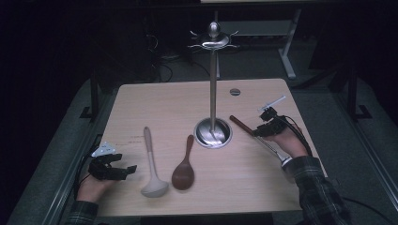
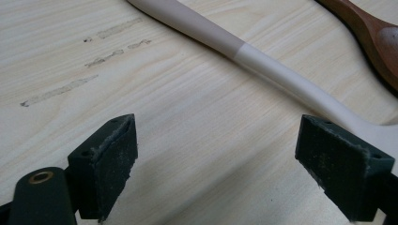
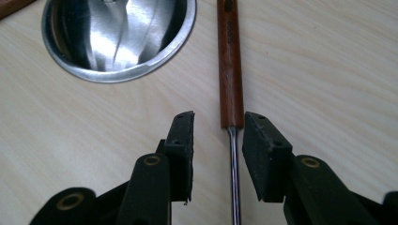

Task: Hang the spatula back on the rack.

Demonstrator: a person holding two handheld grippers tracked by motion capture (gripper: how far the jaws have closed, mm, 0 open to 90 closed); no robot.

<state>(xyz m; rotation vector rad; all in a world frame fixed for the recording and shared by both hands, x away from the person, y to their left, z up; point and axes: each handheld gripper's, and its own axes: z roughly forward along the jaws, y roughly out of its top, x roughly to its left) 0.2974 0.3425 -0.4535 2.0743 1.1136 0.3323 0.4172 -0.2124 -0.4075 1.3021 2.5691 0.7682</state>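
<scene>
Because its hooks stand high over the table [image 1: 141,101], the metal utensil stand [image 1: 213,84] sits mid-table, toward the far edge, within reach of both hands. Near the front edge lie a white ladle [image 1: 151,164] and a wooden spoon [image 1: 184,166]. By the right edge, the right gripper [image 3: 217,140] straddles the wood-handled utensil [image 3: 230,65], jaws apart, unclamped. That clearance shows in the right gripper view. At the left edge, the left gripper [image 2: 216,154] gapes wide, empty.
</scene>
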